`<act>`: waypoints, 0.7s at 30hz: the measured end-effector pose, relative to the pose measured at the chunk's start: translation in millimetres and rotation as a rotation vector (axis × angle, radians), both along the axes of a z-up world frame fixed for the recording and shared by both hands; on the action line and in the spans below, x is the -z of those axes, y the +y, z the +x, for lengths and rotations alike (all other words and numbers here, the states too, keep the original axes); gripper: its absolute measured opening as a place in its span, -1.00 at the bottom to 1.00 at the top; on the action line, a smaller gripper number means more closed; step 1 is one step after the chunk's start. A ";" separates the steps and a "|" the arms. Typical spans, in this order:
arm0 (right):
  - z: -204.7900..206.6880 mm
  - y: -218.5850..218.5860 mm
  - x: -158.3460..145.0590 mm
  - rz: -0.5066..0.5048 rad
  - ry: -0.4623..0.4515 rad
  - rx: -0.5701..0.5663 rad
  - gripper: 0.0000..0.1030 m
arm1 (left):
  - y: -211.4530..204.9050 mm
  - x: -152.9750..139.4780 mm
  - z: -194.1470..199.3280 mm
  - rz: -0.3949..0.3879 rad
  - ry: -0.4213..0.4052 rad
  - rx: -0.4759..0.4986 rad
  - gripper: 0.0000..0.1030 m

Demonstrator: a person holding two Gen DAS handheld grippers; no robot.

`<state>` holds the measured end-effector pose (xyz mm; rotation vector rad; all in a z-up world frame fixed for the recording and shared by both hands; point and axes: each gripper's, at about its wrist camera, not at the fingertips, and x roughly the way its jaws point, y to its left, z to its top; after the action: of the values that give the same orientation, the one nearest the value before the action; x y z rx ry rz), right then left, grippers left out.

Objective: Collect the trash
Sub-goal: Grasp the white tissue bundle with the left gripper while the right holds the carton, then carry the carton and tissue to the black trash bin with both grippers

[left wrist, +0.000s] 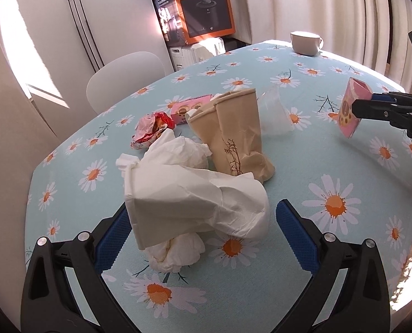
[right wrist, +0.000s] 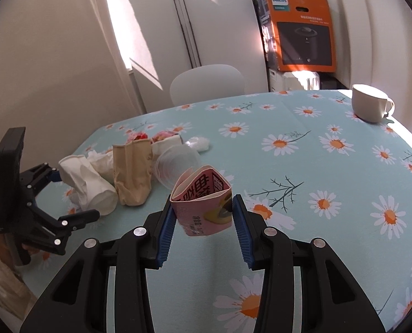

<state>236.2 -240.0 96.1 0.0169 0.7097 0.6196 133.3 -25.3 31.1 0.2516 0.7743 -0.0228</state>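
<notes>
A crushed white paper cup [left wrist: 189, 202] lies on crumpled tissue [left wrist: 175, 252] between the wide-apart fingers of my left gripper [left wrist: 203, 206]; the right pad stands clear of it. Behind it are a crumpled beige paper cup [left wrist: 233, 133], a clear plastic cup [left wrist: 275, 113], a red-and-white wrapper [left wrist: 153, 130] and a flat pink packet [left wrist: 189, 108]. My right gripper [right wrist: 203, 202] is shut on a squashed pink carton [right wrist: 203, 208], held above the table to the right of the pile. The left wrist view shows that carton [left wrist: 350, 108] at the far right.
The table [left wrist: 331, 202] wears a light-blue daisy cloth. A white mug [right wrist: 368, 105] stands at its far right corner. A white chair [right wrist: 206, 83] sits behind the far edge, with an orange appliance box [right wrist: 300, 27] stacked by the wall.
</notes>
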 end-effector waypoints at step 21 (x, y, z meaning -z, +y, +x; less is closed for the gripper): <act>-22.8 -9.5 -12.4 0.021 -0.006 0.045 -0.26 | -2.8 -33.7 -33.5 -0.112 -0.070 0.023 0.51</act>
<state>213.4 -249.5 108.5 0.0505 0.6955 0.5837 99.8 -28.1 64.8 0.1545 0.6982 -0.0787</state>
